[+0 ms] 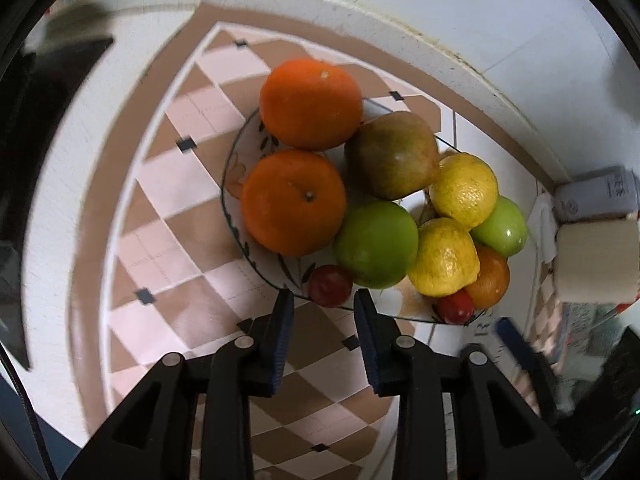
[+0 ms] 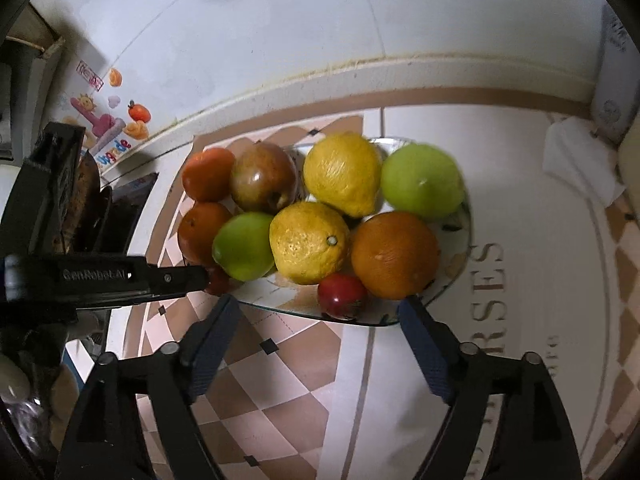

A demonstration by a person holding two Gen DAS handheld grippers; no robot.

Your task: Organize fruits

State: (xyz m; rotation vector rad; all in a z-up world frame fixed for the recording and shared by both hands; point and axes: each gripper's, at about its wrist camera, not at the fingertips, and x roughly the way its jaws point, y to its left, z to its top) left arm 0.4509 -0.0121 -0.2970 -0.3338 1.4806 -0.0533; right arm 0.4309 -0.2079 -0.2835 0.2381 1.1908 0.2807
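Observation:
A glass plate (image 1: 234, 168) (image 2: 466, 220) holds oranges (image 1: 294, 202) (image 2: 394, 254), lemons (image 1: 464, 190) (image 2: 308, 242), green apples (image 1: 376, 244) (image 2: 422, 182), a pomegranate (image 1: 392, 154) (image 2: 262, 176) and small red fruits (image 1: 330, 286) (image 2: 342, 294). My left gripper (image 1: 322, 300) is open, its fingertips just short of a red fruit at the plate's near rim. My right gripper (image 2: 320, 312) is open wide, just in front of the plate near the other red fruit. The left gripper's body (image 2: 120, 276) shows in the right wrist view, reaching the plate's left side.
The plate sits on a checkered brown-and-pink mat (image 1: 172, 208) (image 2: 280, 360) on a white counter. A white wall (image 2: 360, 20) stands behind. A box (image 1: 596, 252) and white cloth (image 2: 580, 164) lie at the right. A sticker-covered object (image 2: 108, 128) stands at the left.

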